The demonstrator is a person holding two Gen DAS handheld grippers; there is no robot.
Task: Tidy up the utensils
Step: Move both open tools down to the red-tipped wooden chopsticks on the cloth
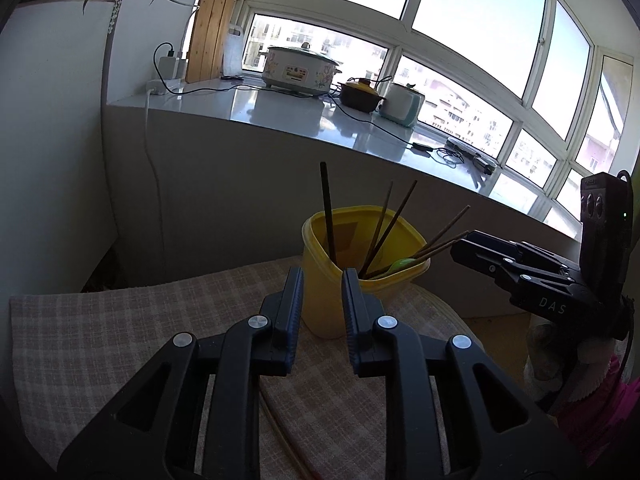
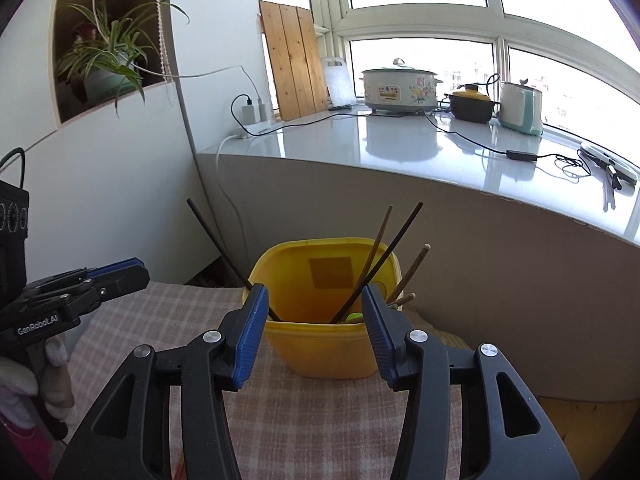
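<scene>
A yellow plastic tub (image 1: 360,256) (image 2: 328,344) stands on a checked cloth (image 1: 120,328) (image 2: 304,420). Several chopsticks (image 1: 328,216) (image 2: 380,264) lean inside it, with a green utensil (image 1: 400,266) (image 2: 354,317) at its bottom. My left gripper (image 1: 322,276) is open and empty just before the tub. My right gripper (image 2: 314,300) is open and empty, its jaws spread wide on either side of the tub's near wall. It also shows in the left wrist view (image 1: 520,264) at right. A pair of loose chopsticks (image 1: 288,444) lies on the cloth under my left gripper.
A grey counter (image 1: 280,112) (image 2: 360,148) runs behind, under the windows. It carries a cooker (image 1: 300,70) (image 2: 400,86), a brown pot (image 1: 360,96) (image 2: 472,106), a kettle (image 1: 402,108) (image 2: 520,108) and cables. A wooden board (image 1: 212,24) (image 2: 294,60) leans at its left end.
</scene>
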